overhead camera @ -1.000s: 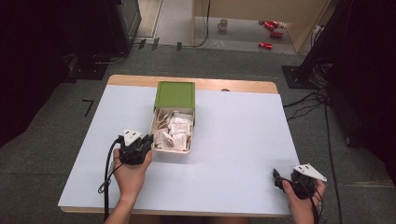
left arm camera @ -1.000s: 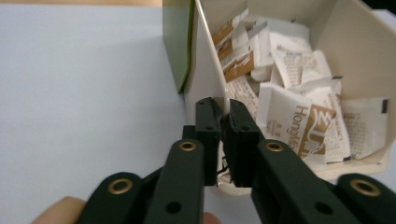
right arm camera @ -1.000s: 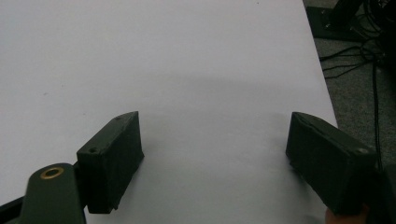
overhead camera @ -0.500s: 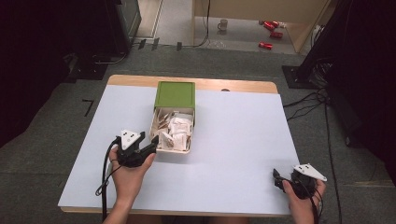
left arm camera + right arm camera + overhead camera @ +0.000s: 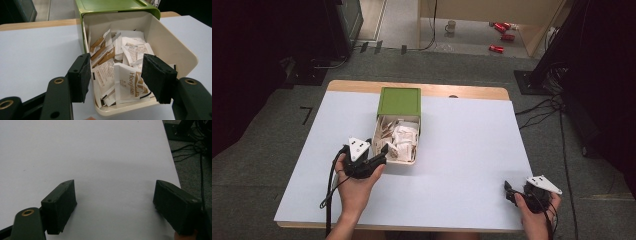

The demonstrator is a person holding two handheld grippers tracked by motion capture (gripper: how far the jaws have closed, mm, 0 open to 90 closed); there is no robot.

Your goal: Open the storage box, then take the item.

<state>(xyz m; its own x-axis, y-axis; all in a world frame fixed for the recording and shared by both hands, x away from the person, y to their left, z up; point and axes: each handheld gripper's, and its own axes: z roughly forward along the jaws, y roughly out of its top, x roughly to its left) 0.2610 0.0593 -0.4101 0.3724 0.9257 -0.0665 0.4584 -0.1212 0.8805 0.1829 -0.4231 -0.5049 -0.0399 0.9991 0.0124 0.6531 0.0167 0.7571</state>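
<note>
I see left gripper point(image 5: 115, 77) jaws just opened wide, empty, sachets point(image 5: 120, 75) in drawer point(image 5: 414, 157) just ahead; right gripper point(image 5: 115, 205) wide, empty.

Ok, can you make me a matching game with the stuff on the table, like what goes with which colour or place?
Things:
1. box lid
2. paper packets
3. left tool
4. right tool

Descriptions:
A. open, near the table's front right corner, nothing between its jaws
B. green
C. open, at the front end of the cream box
D. white and brown, piled inside the cream box

Pairs: 1-B, 2-D, 3-C, 4-A
</note>
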